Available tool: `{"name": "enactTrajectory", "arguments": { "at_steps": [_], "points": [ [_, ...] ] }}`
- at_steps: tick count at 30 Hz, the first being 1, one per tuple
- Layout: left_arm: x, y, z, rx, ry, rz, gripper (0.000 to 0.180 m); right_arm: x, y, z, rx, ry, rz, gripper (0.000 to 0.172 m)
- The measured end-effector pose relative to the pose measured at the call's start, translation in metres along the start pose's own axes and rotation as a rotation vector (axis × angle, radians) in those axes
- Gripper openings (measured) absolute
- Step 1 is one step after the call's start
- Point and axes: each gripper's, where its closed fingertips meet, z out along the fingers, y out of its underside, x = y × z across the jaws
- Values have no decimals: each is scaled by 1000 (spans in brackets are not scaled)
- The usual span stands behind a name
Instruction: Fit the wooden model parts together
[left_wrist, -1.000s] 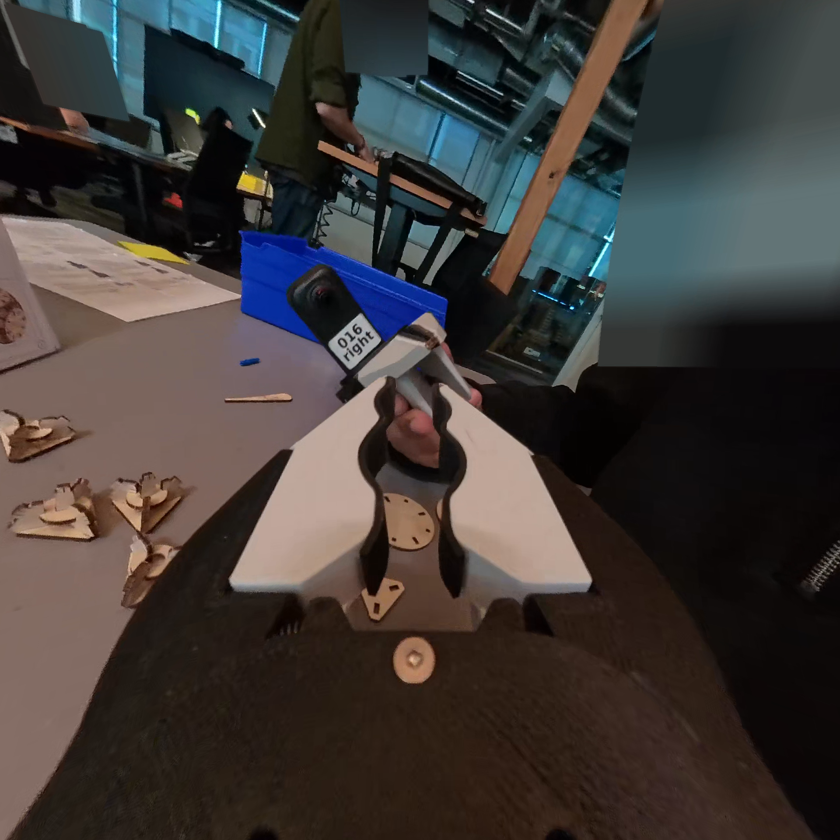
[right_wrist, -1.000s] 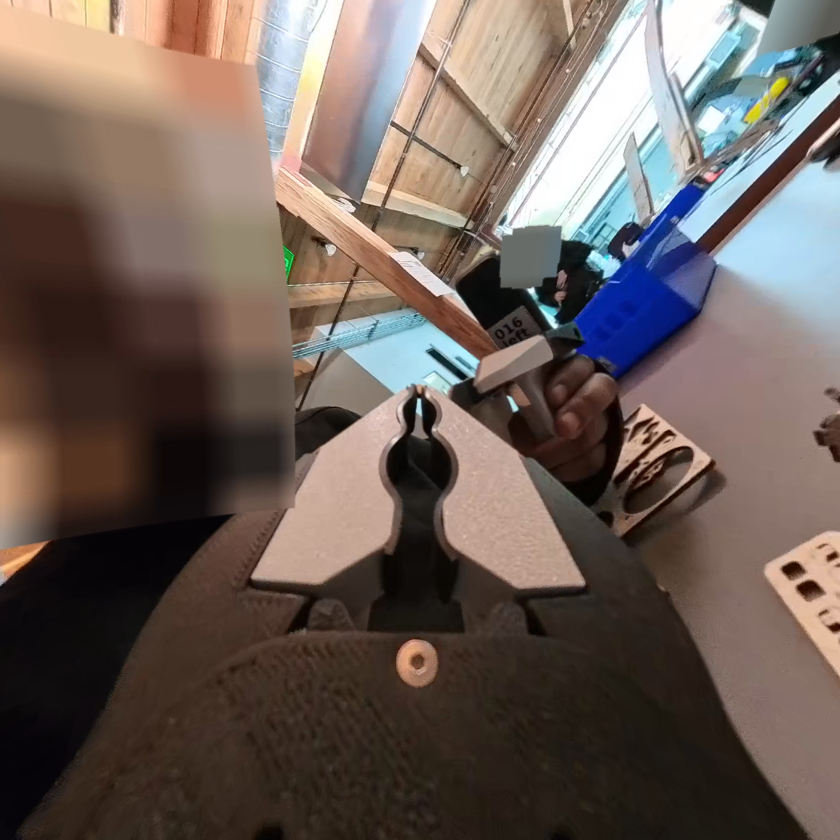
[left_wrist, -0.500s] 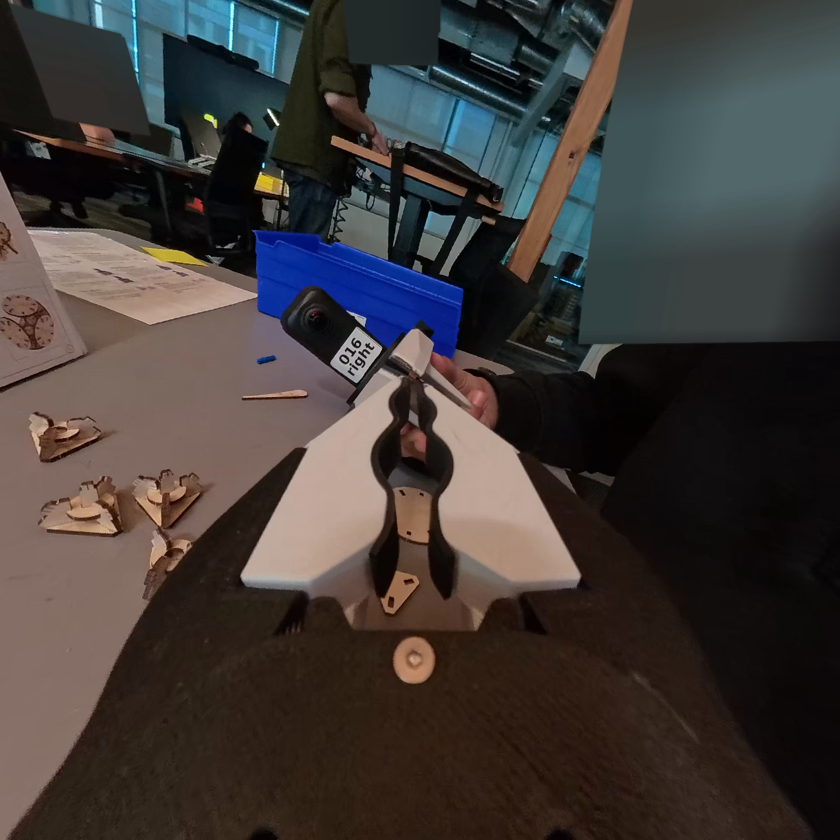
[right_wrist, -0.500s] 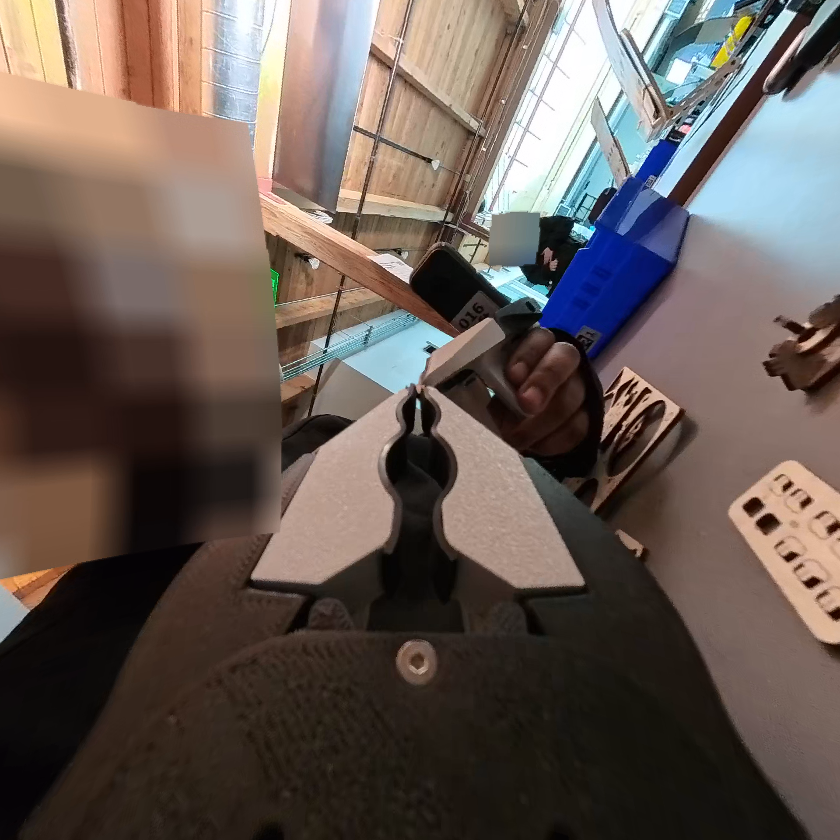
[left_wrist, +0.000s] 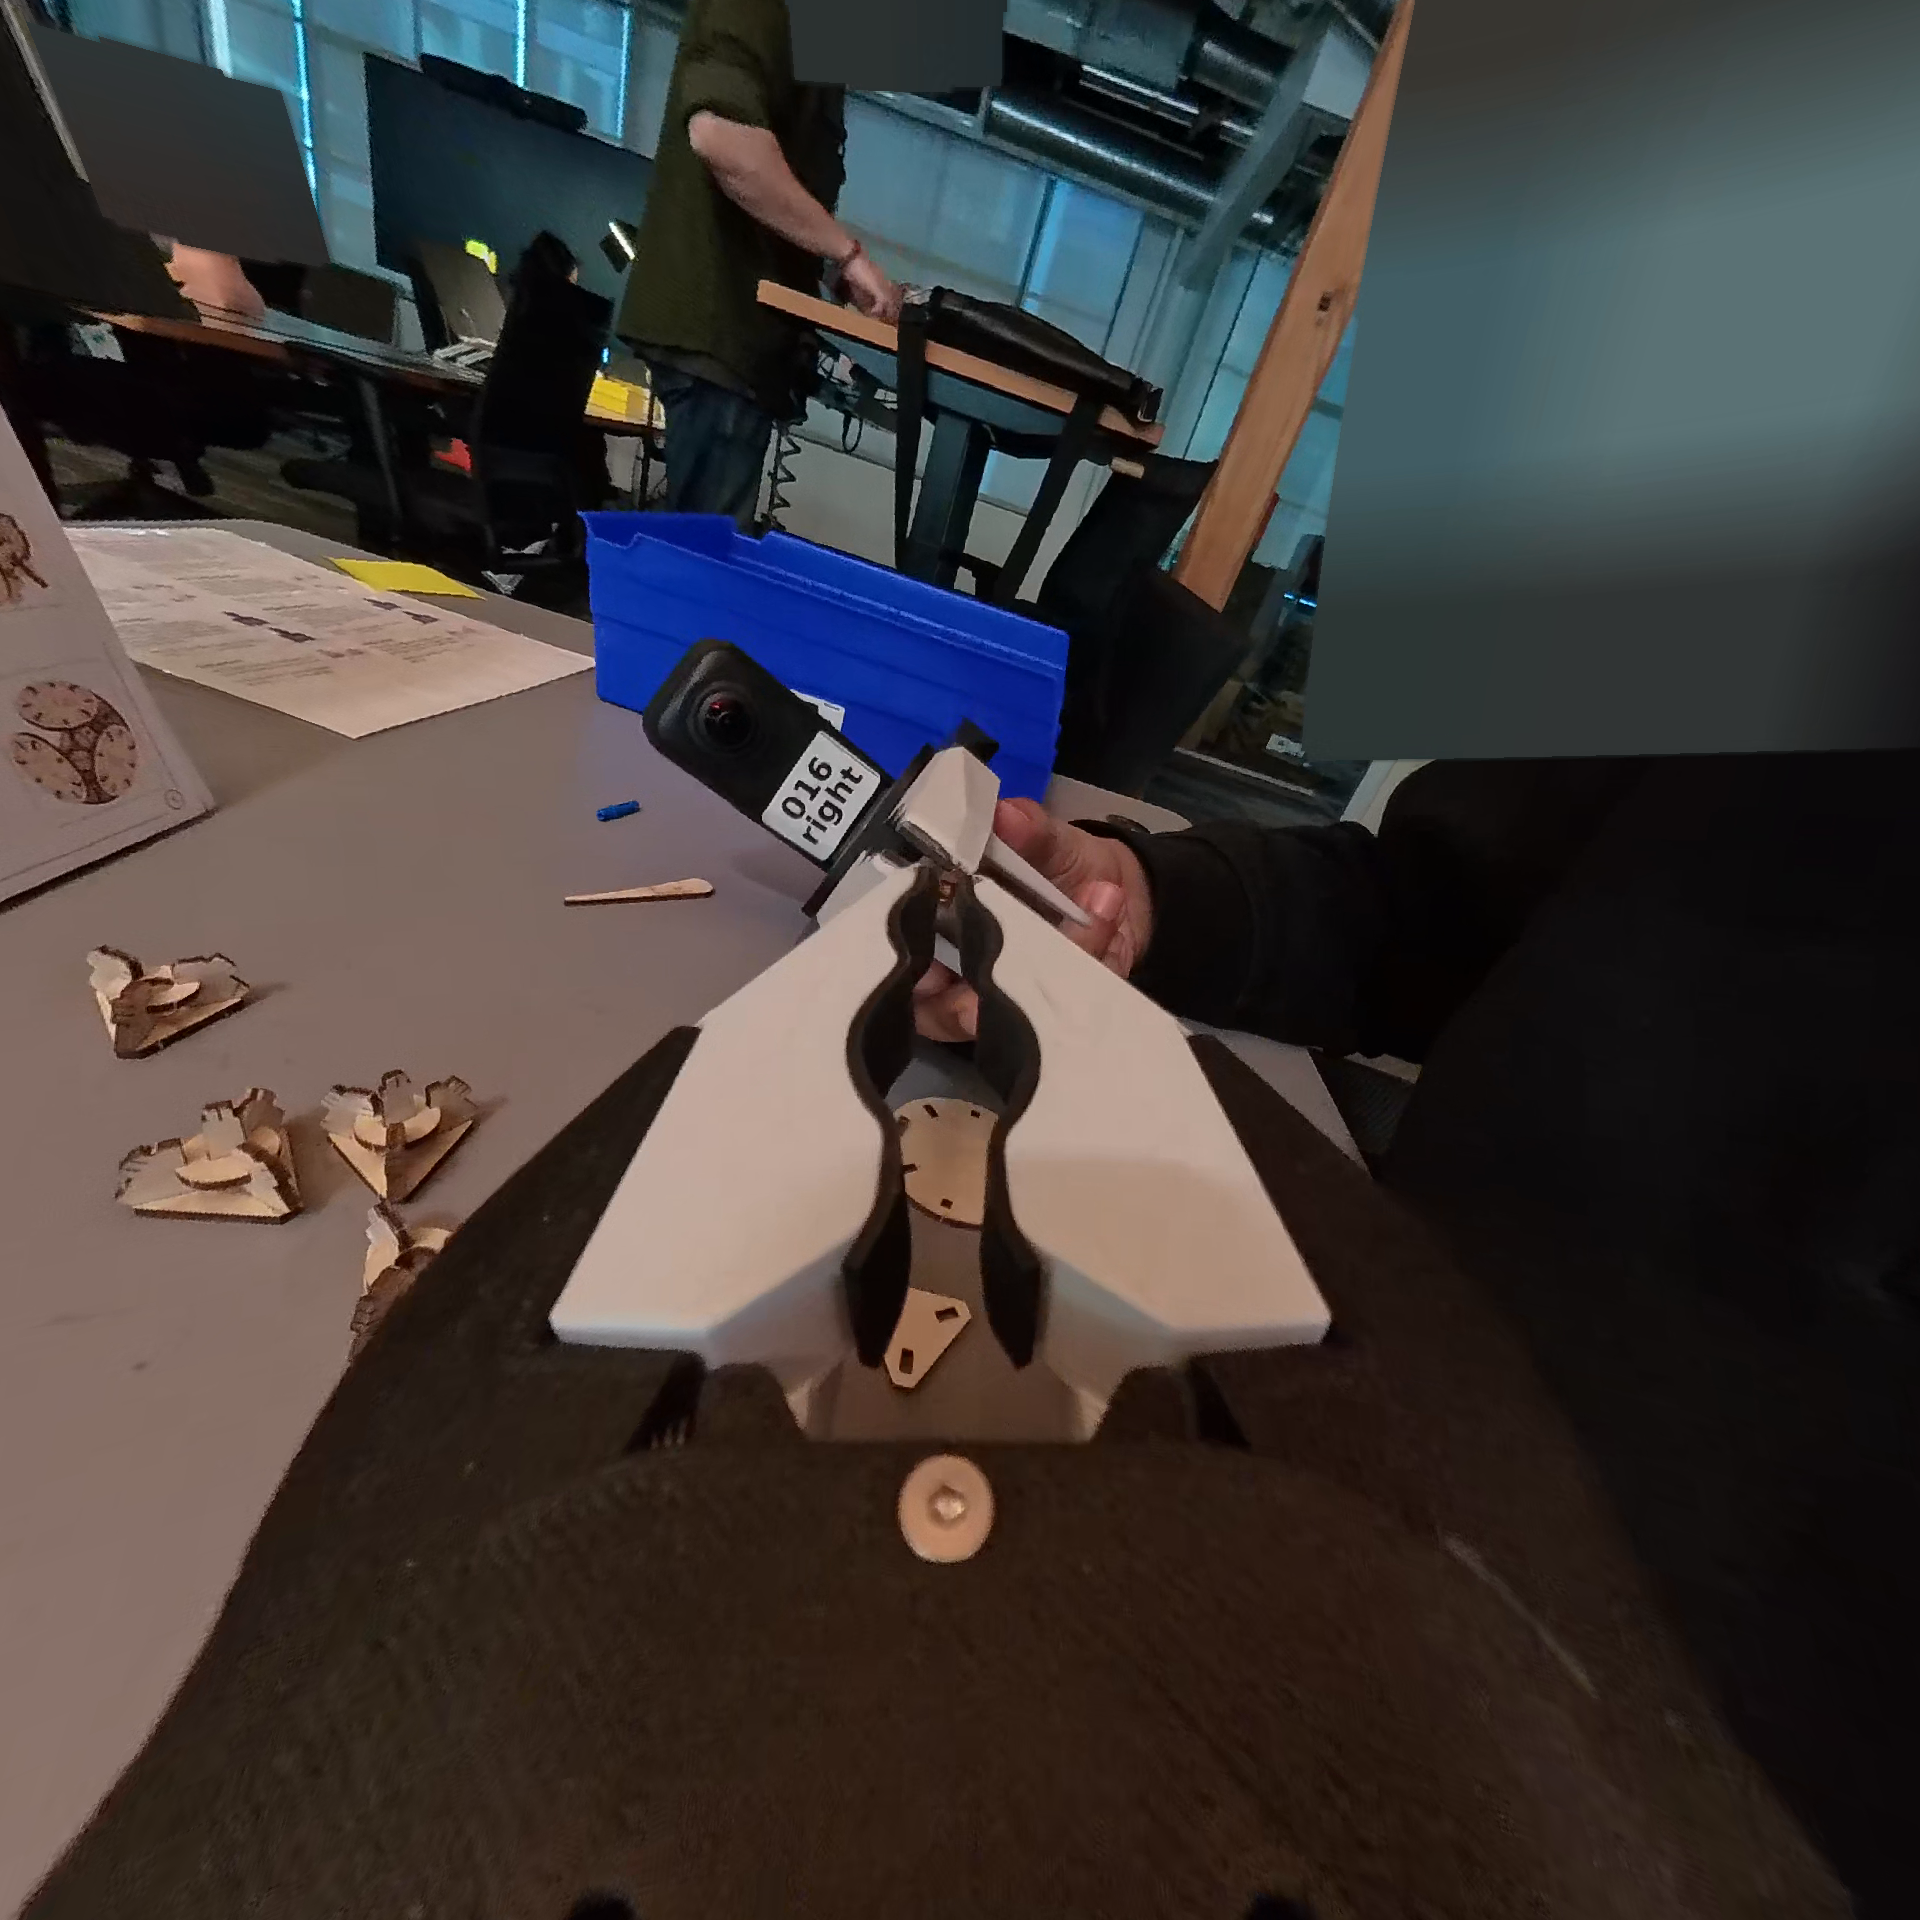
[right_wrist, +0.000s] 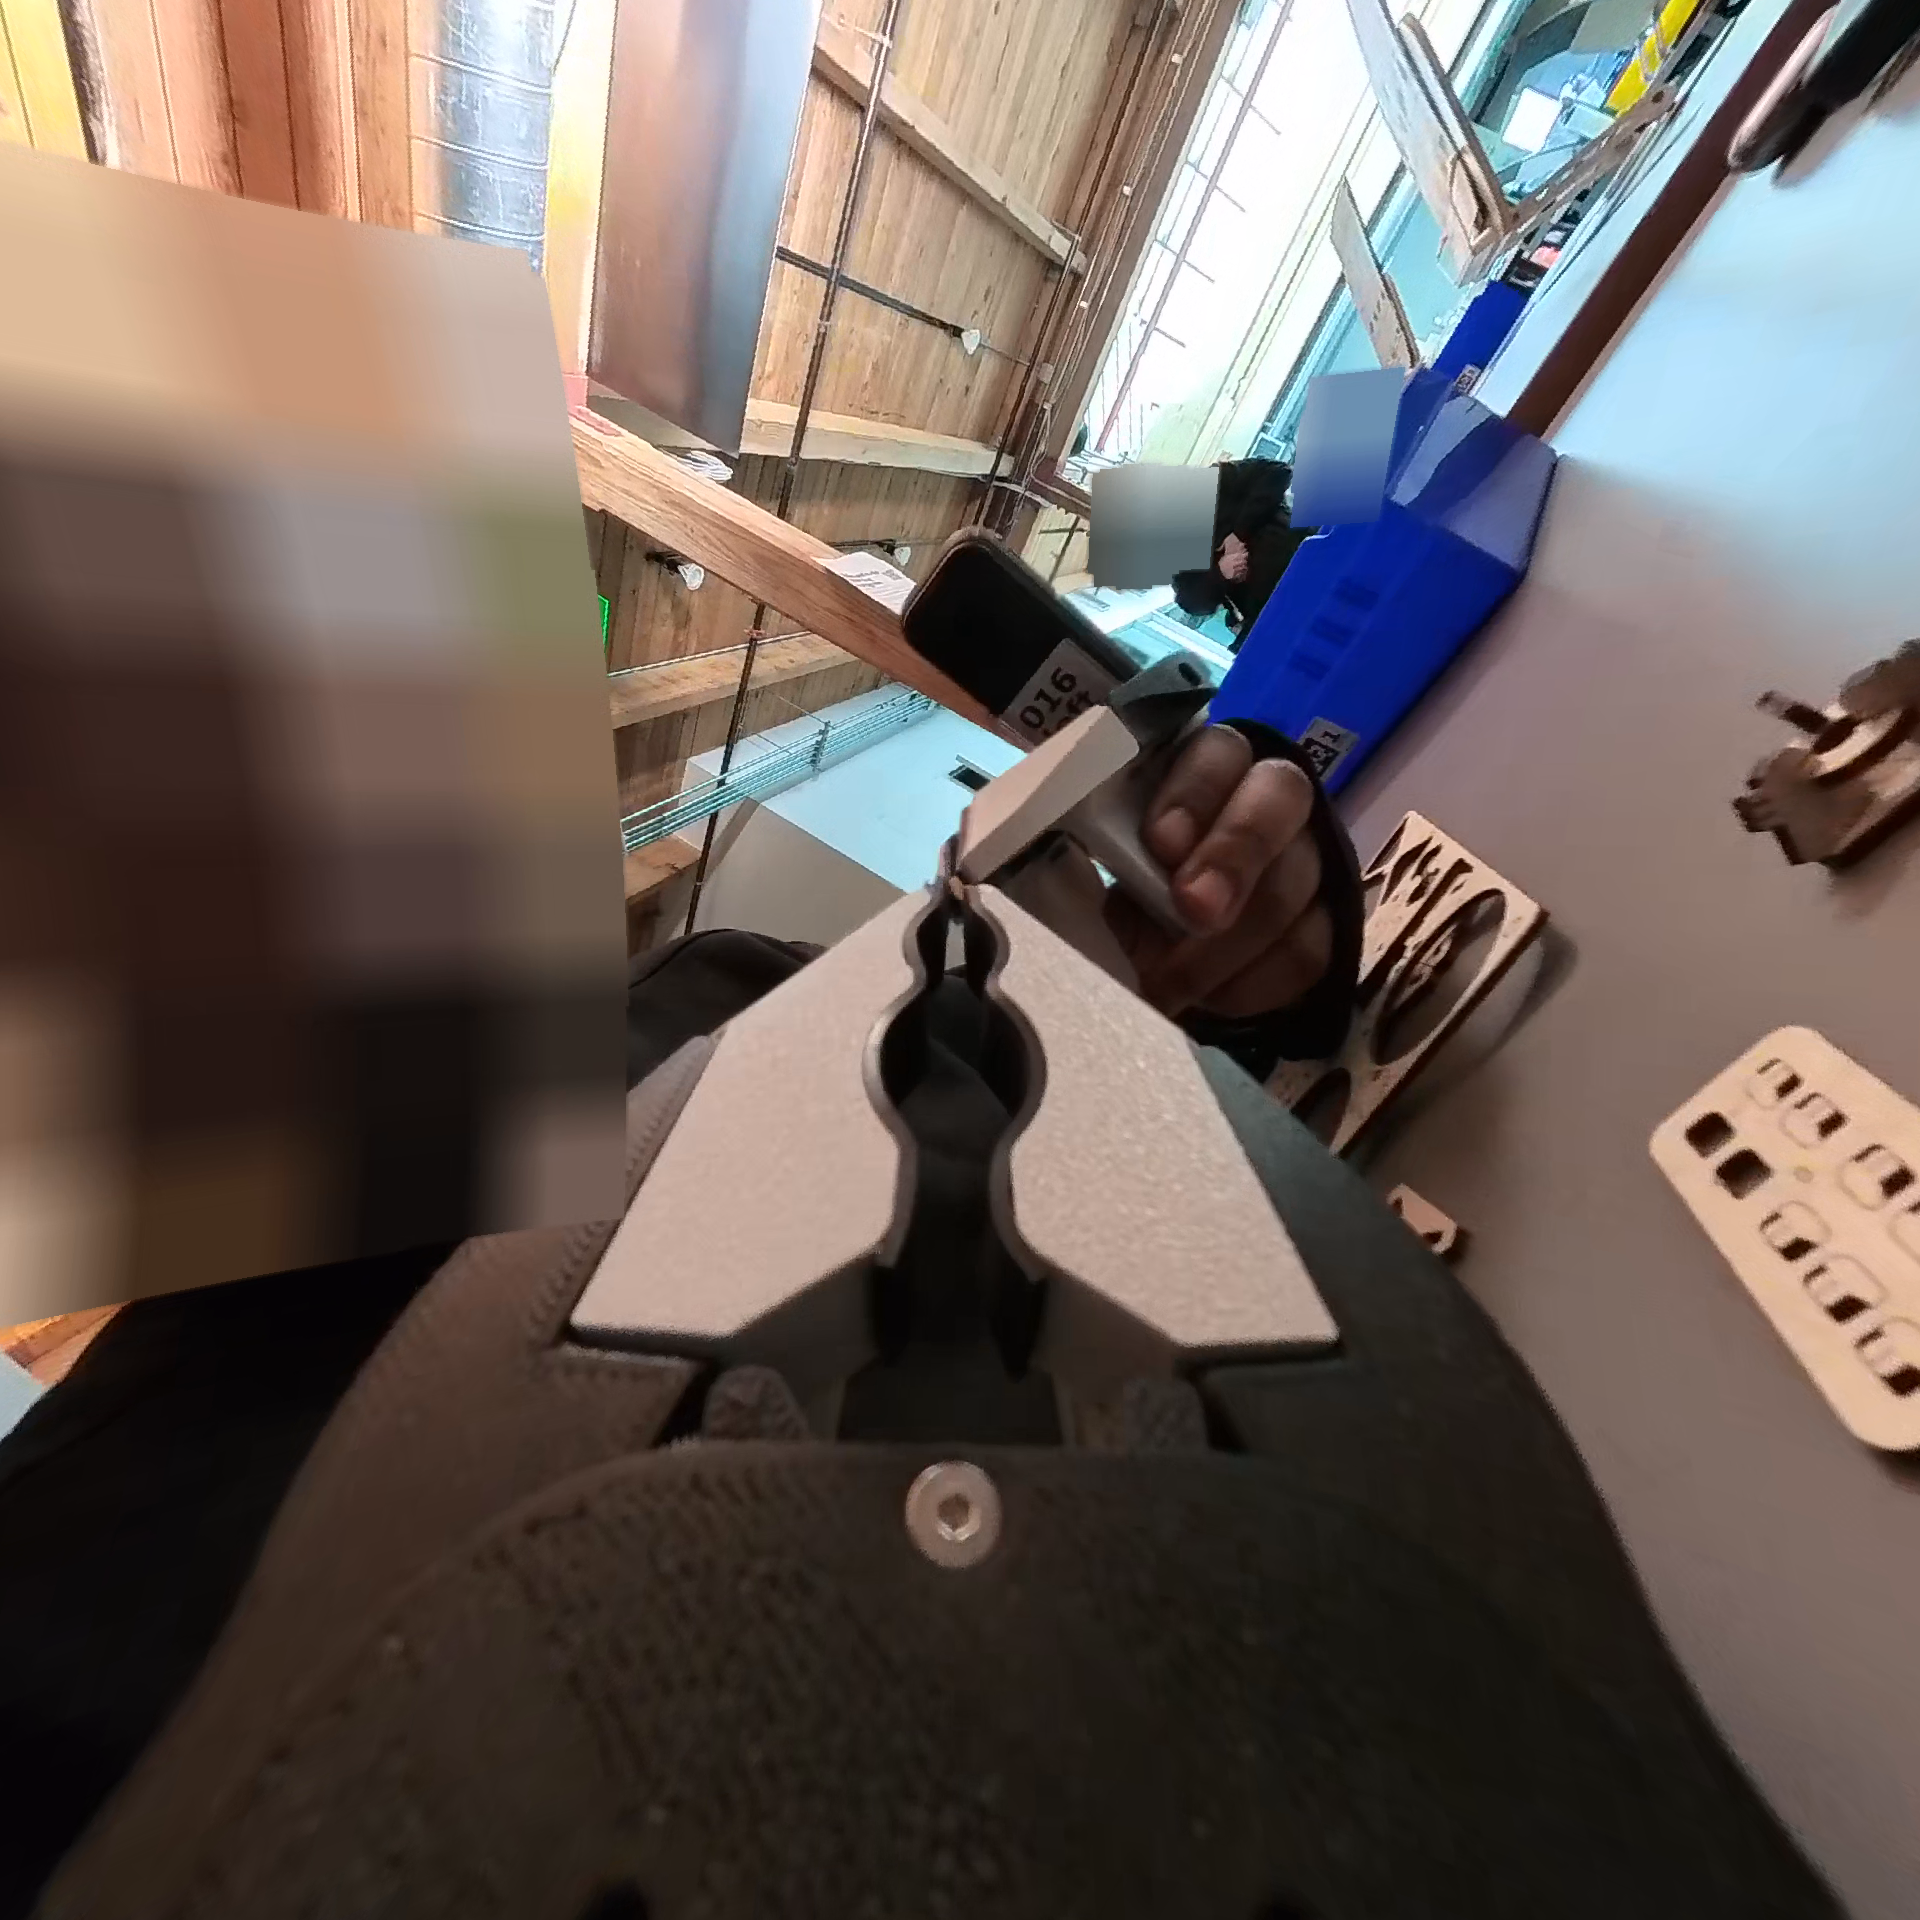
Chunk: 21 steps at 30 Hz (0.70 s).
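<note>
Left wrist view: left tongs (left_wrist: 943, 883) closed, tips meeting the right tongs' tips on a tiny tan bit, too small to identify. Wooden disc (left_wrist: 943, 1164) and small triangular piece (left_wrist: 925, 1340) lie on the grey table (left_wrist: 364, 935) below.

Right wrist view: right tongs (right_wrist: 954, 896) closed, tip to tip with the left. Cut-out wooden sheet (right_wrist: 1434, 966) lies beside the hand (right_wrist: 1236, 873).

Right gripper (right_wrist: 954, 902): fingertips closed, tip to tip with the left gripper (right_wrist: 961, 868), where a tiny tan piece is seen; by which it is gripped cannot be told. Left gripper carried in a hand (right_wrist: 1236, 883). Grey table (right_wrist: 1662, 935): blue bin (right_wrist: 1382, 623), cut-out wooden sheet (right_wrist: 1455, 935), pale perforated sheet (right_wrist: 1808, 1226), small wooden assembly (right_wrist: 1839, 769).
</note>
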Motion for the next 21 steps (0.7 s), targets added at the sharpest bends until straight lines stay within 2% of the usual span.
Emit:
{"name": "enactTrajectory", "arguments": {
  "at_steps": [3, 7, 10, 14, 17, 21],
  "points": [
    [-4, -2, -2, 8, 5, -65, 1, -2, -8, -5, 36, 33, -108, 1],
    [-11, -2, -5, 7, 44, -244, 0, -9, -20, -13, 39, 131, -366, 13],
    [-8, 8, -3, -53, 136, -461, 1, -2, -15, -13, -68, 298, -650, 19],
    [-1, 8, -1, -36, 257, -677, 0, 5, 6, -8, -244, 433, -1042, 23],
    [6, 13, 0, -74, 304, -722, 1, 11, 17, -7, -341, 511, -1330, 19],
    [9, 17, 2, -103, 306, -715, 1, 2, 17, -5, -309, 540, -1552, 11]
  ]
}}
